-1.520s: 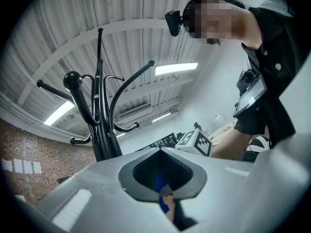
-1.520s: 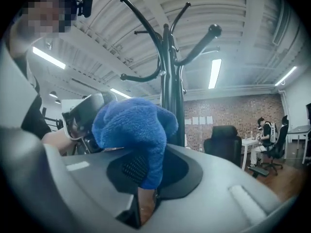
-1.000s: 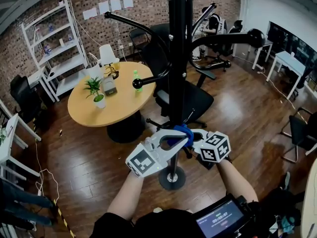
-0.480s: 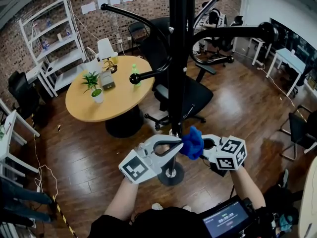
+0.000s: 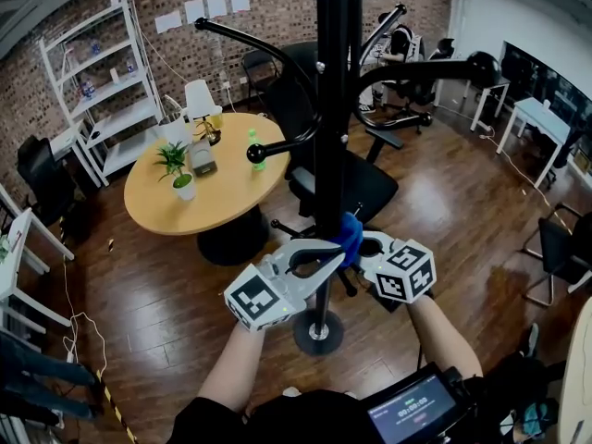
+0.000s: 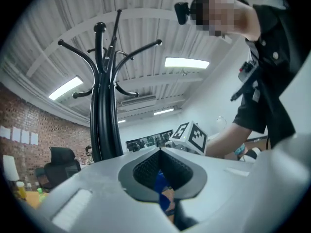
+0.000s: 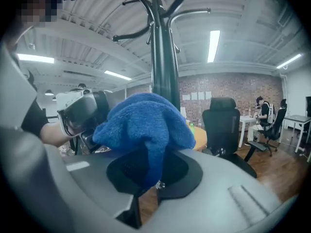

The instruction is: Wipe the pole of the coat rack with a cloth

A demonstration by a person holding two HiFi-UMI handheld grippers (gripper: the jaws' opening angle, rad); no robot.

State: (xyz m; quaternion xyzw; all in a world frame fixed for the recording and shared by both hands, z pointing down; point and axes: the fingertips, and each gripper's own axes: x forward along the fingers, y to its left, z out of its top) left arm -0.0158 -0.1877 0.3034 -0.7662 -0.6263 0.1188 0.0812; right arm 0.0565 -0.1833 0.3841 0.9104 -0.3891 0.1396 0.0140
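Observation:
The black coat rack pole (image 5: 330, 109) rises from its round base (image 5: 319, 331) on the wood floor, right in front of me. My right gripper (image 5: 359, 246) is shut on a blue cloth (image 5: 350, 232), which is pressed against the lower pole. The cloth (image 7: 146, 125) bulges over the right gripper (image 7: 154, 171) in the right gripper view, with the pole (image 7: 164, 67) just behind it. My left gripper (image 5: 319, 252) sits beside the pole's left side, shut and holding nothing. In the left gripper view the pole (image 6: 104, 125) stands left of the left gripper (image 6: 160, 152).
A round wooden table (image 5: 166, 213) with a potted plant (image 5: 176, 166) and a green bottle (image 5: 255, 146) stands to the left. A black office chair (image 5: 365, 188) is right behind the pole. Hook arms (image 5: 425, 67) branch out overhead. White shelves (image 5: 102, 91) line the brick wall.
Both grippers dipped down the pole half a second ago and have since come back up, carrying the blue cloth higher along the pole.

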